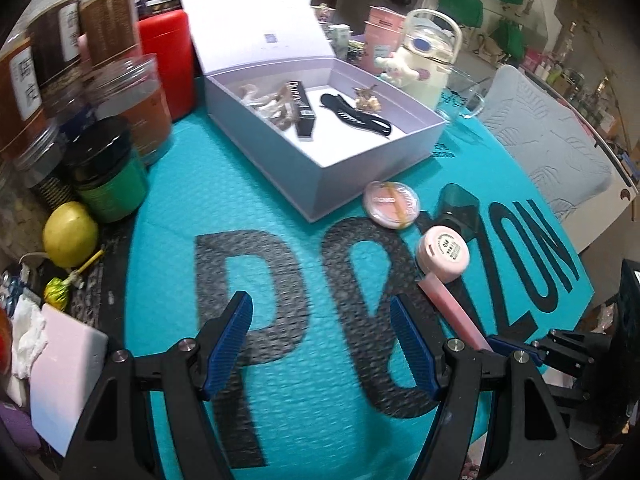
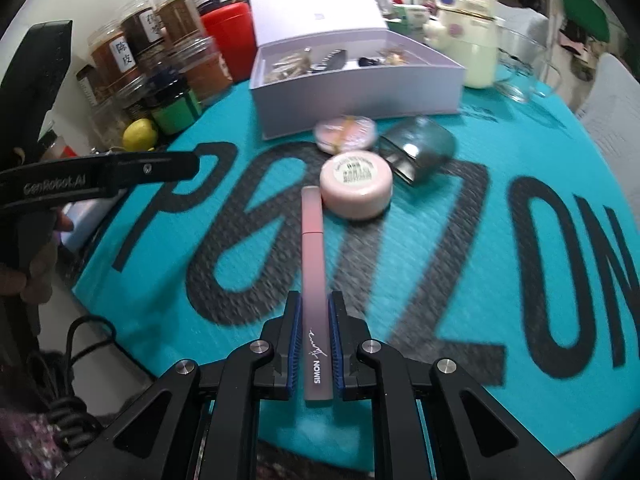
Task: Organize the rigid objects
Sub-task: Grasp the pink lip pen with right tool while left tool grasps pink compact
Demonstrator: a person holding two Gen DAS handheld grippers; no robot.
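The right claw (image 2: 314, 334) is clamped on a slim pink tube (image 2: 313, 264), held above the teal mat (image 2: 460, 300) on the tabletop, pointing toward a round pink jar (image 2: 356, 190). The left claw (image 1: 320, 344) hangs wide and empty. An open lavender box (image 1: 320, 120) sits beyond.
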